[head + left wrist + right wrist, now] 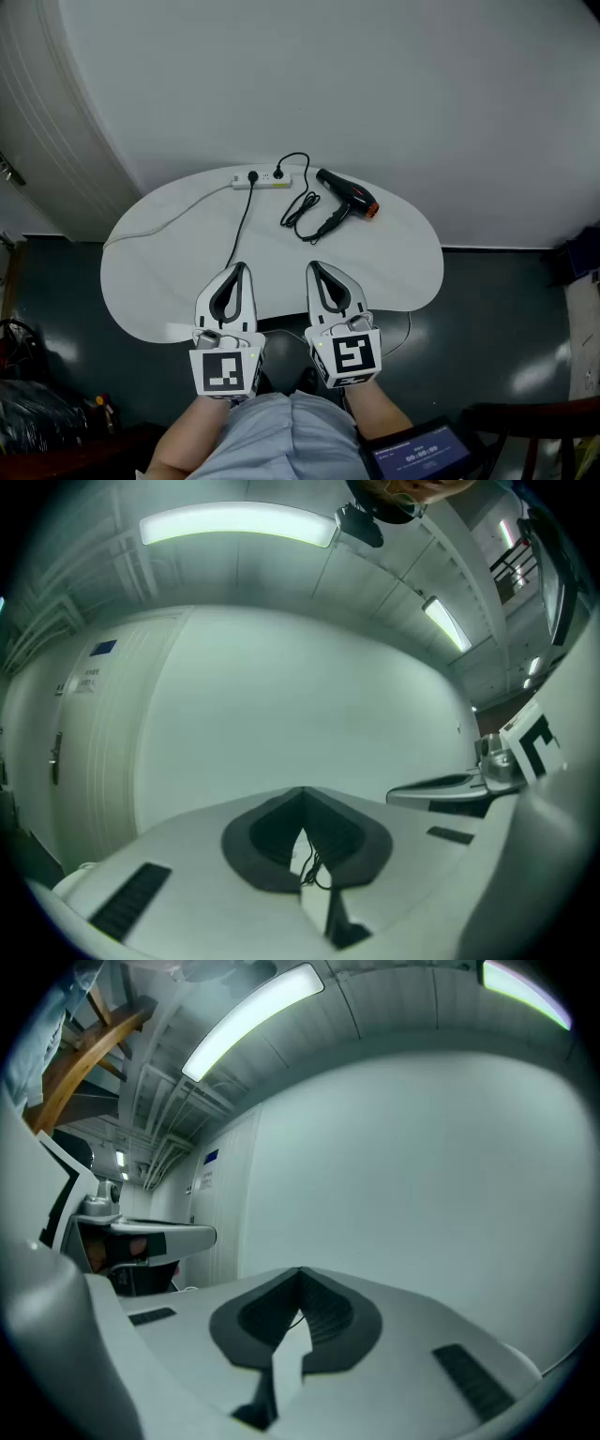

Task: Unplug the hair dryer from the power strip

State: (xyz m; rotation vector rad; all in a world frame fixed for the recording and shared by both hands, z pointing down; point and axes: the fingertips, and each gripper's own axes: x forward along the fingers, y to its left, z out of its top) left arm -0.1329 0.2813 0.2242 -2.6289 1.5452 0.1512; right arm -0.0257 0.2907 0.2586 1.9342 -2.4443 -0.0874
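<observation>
A white power strip (262, 178) lies at the far edge of the white table (394, 272). A black hair dryer (345, 195) with an orange nozzle rests to its right. Its coiled black cord (300, 211) loops up to a plug (278, 172) seated in the strip. Both grippers hover side by side over the table's near edge, well short of the strip. The left gripper (240, 267) (302, 794) is shut and holds nothing. The right gripper (312, 267) (300, 1272) is likewise shut and holds nothing.
A second black cable (242, 230) runs from the strip toward the left gripper, and a white lead (169, 220) trails off to the left. A curved white wall stands behind the table. Dark floor surrounds it, with bags (28, 403) at left and a chair (525, 422) at right.
</observation>
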